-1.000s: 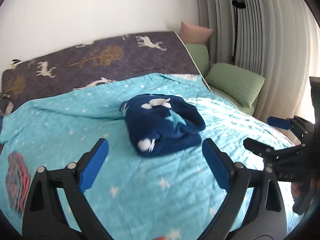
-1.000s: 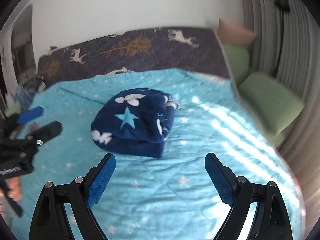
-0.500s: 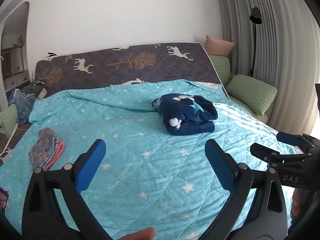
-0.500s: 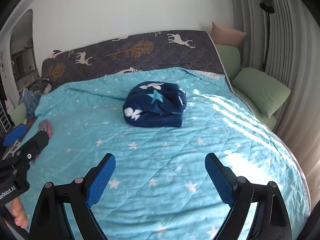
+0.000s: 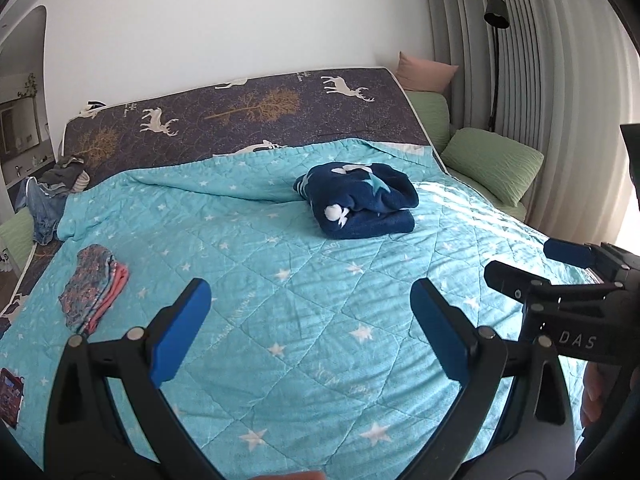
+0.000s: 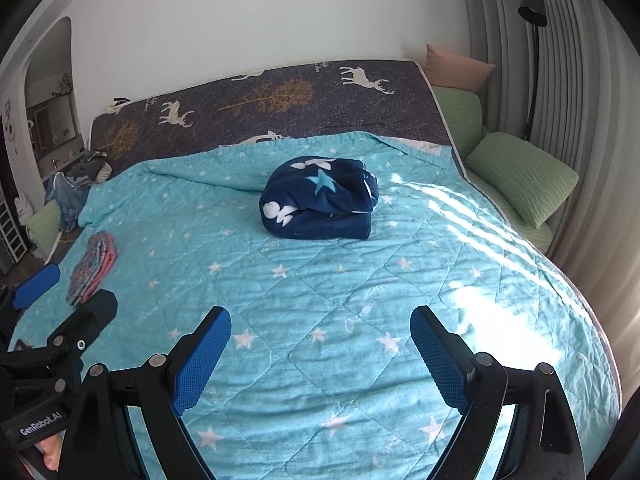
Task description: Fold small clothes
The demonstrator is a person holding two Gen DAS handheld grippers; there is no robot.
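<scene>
Turquoise quilted bedspread with white stars [image 5: 280, 320] covers the bed and fills the ground under and ahead of both claws. Beyond it, past the fingertips, lies a dark purple sheet printed with deer and trees [image 5: 240, 108]. Green cushions [image 6: 520, 176] sit to the right of the right claw.

Folded dark navy fleece garment with white and teal star shapes [image 6: 320, 208] lies on the bedspread, well ahead of both claws, slightly right of centre from the left claw [image 5: 310, 320] and near dead centre from the right claw [image 6: 320, 352]. Small stack of folded patterned pink and grey clothes [image 5: 94, 284] lies to the left of the left claw, well apart from the fleece.

Both claws hover above the bedspread with jaws spread wide, holding nothing.

Handling judgement: the fleece looks soft, thick, light and limp. It should bunch rather than slide, and carries no breakage risk. Its bundle appears loose and bulging on top. Best hold is probably a pinch on the flatter lower layer at a near corner, one claw per corner.

View differences: the left wrist view shows the right claw at its right edge. The right wrist view shows the left claw at its lower left, the garment's teal star on top, and strong sunlight across the bedspread to the right.
</scene>
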